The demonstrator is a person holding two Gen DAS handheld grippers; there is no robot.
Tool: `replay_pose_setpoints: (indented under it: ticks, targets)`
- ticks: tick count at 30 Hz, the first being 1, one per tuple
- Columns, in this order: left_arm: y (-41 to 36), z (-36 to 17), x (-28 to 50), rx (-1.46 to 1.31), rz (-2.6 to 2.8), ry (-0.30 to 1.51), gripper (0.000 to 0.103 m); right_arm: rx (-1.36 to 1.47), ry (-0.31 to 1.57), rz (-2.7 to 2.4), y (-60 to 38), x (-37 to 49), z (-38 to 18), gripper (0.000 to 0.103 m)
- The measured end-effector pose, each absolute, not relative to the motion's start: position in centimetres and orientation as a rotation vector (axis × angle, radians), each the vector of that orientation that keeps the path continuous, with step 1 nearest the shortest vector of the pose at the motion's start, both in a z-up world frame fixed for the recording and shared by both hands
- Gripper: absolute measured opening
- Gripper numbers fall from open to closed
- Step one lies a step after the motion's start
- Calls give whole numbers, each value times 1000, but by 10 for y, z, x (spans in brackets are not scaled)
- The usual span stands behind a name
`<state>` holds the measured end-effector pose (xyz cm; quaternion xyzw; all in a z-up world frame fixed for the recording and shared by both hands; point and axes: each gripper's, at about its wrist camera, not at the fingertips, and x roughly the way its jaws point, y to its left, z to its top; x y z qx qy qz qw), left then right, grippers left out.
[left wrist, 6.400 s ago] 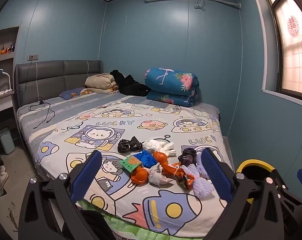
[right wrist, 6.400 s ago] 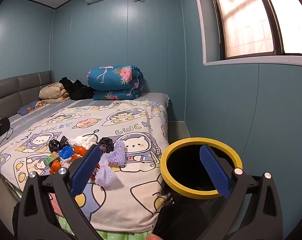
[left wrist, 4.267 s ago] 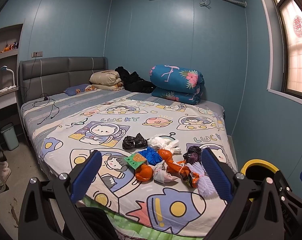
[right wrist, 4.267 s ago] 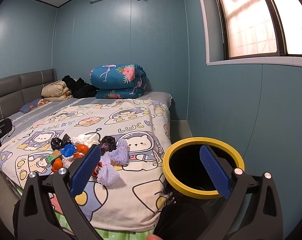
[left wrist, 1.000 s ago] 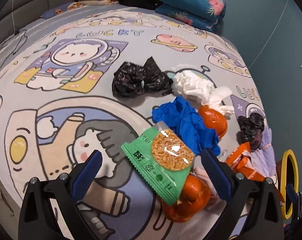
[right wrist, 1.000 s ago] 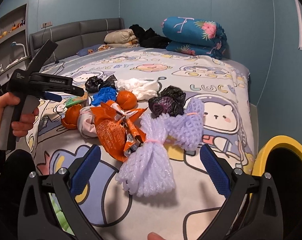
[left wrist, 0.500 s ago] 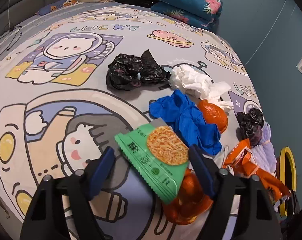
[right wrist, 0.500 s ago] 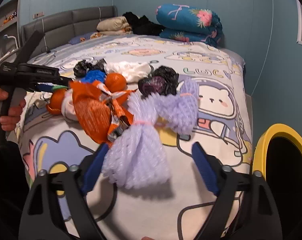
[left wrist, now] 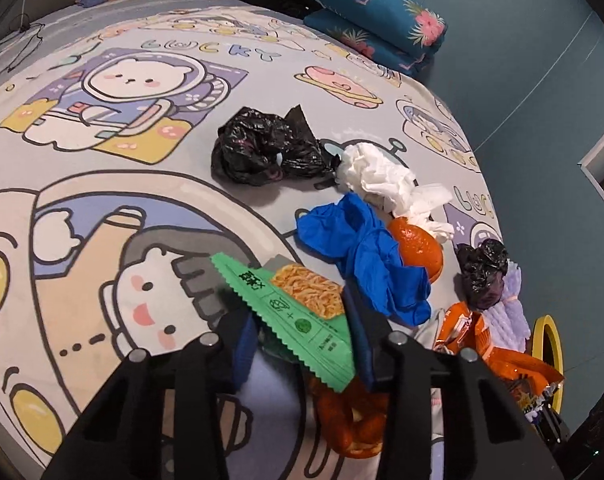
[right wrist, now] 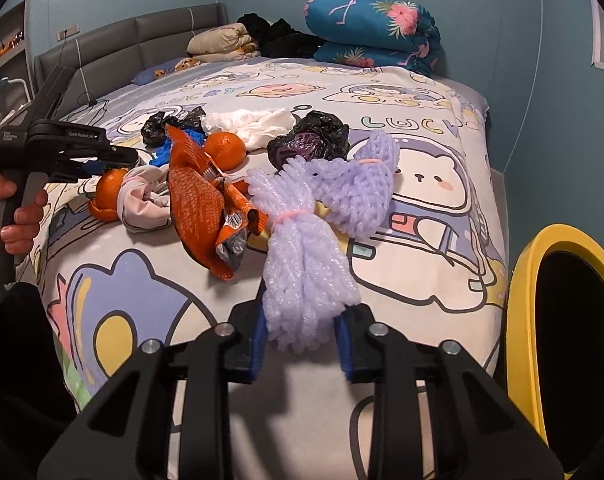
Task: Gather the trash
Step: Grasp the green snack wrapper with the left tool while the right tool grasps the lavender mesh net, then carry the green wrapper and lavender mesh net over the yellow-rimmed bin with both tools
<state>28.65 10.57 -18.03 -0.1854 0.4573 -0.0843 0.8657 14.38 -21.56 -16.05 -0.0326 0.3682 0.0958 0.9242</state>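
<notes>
Trash lies in a heap on the cartoon bedsheet (left wrist: 102, 184). My left gripper (left wrist: 302, 344) is shut on a green snack packet (left wrist: 298, 312), its blue pads on both sides of it. My right gripper (right wrist: 302, 332) is shut on the near end of a lilac foam net bundle (right wrist: 306, 256). Beside them lie a blue glove (left wrist: 366, 248), an orange (left wrist: 418, 246), white tissue (left wrist: 386, 180), black bags (left wrist: 262, 148), an orange net bag (right wrist: 198, 200) and orange peel (left wrist: 350, 424). The yellow-rimmed bin (right wrist: 530, 312) stands right of the bed.
A folded blue floral quilt (right wrist: 374, 32), pillows (right wrist: 222, 42) and dark clothes sit at the bed's far end by the grey headboard (right wrist: 134, 40). The blue wall runs along the right. The person's hand (right wrist: 10, 216) holds the left gripper (right wrist: 114, 156) over the bed's left side.
Both grippers came down from above the bed to the trash heap. Over the last second the left jaws closed on the green packet and the right jaws closed on the lilac foam net.
</notes>
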Motion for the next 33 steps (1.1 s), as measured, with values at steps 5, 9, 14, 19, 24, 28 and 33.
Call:
replay_pose_setpoints:
  ticks: [5,9,14,19,24,28,33]
  targets:
    - [113,-170,278,-389,-164,925,36,-60,712,207,-217,132,-145,22]
    - [122,-159,268,-394,-152,886,36,-37,682,215,-220,122,-130,22]
    - [133,-144,254,-401,-146,835,36,4,652,200,-229,110,-114,22]
    - [140,-129,238,-400,-137,795,36,53,615,183,-240,98,-98,22]
    - [132,-113,220,-365,-134,752,36,100,576,172,-249,80,-86,22]
    - [115,-95,203,-327,-152,713,36,126,546,157,-261,67,-75,22]
    - [80,-76,189,-275,-212,682,36,149,511,116,-278,50,-64,22]
